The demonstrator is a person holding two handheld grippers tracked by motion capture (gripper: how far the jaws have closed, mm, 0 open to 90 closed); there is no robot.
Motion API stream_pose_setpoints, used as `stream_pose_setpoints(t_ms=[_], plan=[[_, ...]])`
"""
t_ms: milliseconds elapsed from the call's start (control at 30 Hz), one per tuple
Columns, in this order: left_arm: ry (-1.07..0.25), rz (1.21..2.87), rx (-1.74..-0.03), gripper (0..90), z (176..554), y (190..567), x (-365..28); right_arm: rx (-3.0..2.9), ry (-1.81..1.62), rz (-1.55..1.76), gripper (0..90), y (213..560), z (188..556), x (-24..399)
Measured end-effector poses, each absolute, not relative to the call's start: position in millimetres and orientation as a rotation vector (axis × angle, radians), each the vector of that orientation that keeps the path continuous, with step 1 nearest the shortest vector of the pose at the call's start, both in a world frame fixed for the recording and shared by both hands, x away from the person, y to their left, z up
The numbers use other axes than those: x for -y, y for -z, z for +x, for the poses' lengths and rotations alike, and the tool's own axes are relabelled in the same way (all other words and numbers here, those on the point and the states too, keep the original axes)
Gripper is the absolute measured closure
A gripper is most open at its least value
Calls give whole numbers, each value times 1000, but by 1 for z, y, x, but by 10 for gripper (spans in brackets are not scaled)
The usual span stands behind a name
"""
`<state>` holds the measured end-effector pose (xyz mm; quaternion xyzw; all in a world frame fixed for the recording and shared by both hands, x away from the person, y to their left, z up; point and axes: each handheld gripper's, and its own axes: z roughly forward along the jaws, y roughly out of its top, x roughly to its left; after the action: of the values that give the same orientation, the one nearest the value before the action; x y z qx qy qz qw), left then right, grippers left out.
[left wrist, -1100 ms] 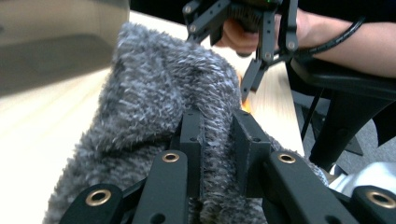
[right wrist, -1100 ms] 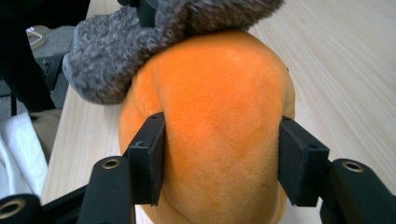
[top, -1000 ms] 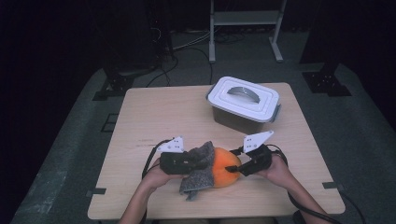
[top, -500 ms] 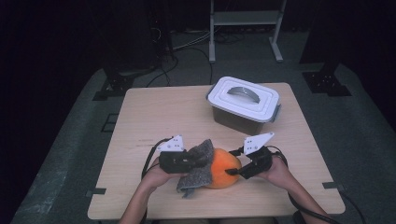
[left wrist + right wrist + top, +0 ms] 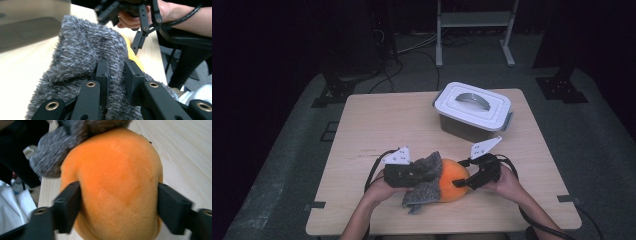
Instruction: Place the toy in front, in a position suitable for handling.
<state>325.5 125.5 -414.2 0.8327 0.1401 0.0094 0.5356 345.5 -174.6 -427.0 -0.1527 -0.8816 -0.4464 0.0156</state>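
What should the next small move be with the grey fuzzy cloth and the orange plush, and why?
Probably pull the grey cloth a little further off the orange plush. The left gripper is shut on the cloth and the right gripper straddles the plush, its jaws just shifting, while cloth drapes one side.

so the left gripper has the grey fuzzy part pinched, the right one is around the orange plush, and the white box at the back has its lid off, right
Not quite: the white box has its lid on, handle on top, as the high view shows. The rest stands: the left gripper pinches the grey fuzzy part, and the right gripper has its fingers around the orange plush.
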Motion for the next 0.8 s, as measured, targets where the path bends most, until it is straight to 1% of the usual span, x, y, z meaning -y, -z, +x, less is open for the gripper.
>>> stream_pose_setpoints(t_ms=[33, 100, 333, 533, 667, 767, 800], plan=[[-39, 1984, -341, 754, 326, 412, -129, 2766, 1406, -439, 355, 425, 343, 175], [-50, 1985, -359, 753, 327, 412, -133, 2782, 1410, -412, 371, 424, 341, 176], [-31, 1970, -416, 748, 333, 422, -146, 2819, 1443, -370, 400, 420, 335, 178], [16, 1902, -368, 748, 329, 417, -141, 2851, 1511, -336, 413, 416, 332, 175], [20, 1926, -358, 750, 329, 420, -137, 2857, 1486, -318, 415, 419, 333, 177], [1, 1993, -368, 749, 329, 426, -137, 2836, 1452, -358, 414, 423, 339, 185], [1, 1993, -368, 748, 329, 426, -137, 2836, 1452, -358, 414, 423, 339, 185]])
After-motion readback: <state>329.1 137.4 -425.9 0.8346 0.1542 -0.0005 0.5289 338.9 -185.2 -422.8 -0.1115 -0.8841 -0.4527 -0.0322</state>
